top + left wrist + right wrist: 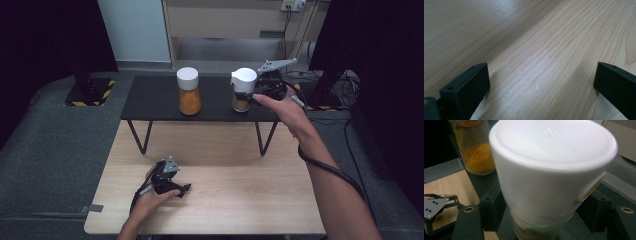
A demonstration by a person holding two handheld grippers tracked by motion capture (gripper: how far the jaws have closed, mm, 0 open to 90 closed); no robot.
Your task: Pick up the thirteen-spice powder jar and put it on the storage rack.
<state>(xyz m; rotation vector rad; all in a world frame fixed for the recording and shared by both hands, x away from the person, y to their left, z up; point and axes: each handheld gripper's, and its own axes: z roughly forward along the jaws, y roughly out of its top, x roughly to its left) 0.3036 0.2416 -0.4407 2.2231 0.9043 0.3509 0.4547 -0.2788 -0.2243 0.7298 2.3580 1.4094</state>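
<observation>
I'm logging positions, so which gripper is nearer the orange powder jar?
Right. The right gripper is up on the black shelf, one jar over from the orange jar; the left gripper rests on the wooden table.

Pale matt wood-grain table (240, 200), glossy smooth white plastic lid (554, 152) on clear glass jar (241, 102).

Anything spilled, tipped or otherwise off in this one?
Nothing stands out. Both white-capped jars, the orange-powder jar and the jar between the right gripper's jaws, stand upright on the black shelf; no spill visible.
</observation>
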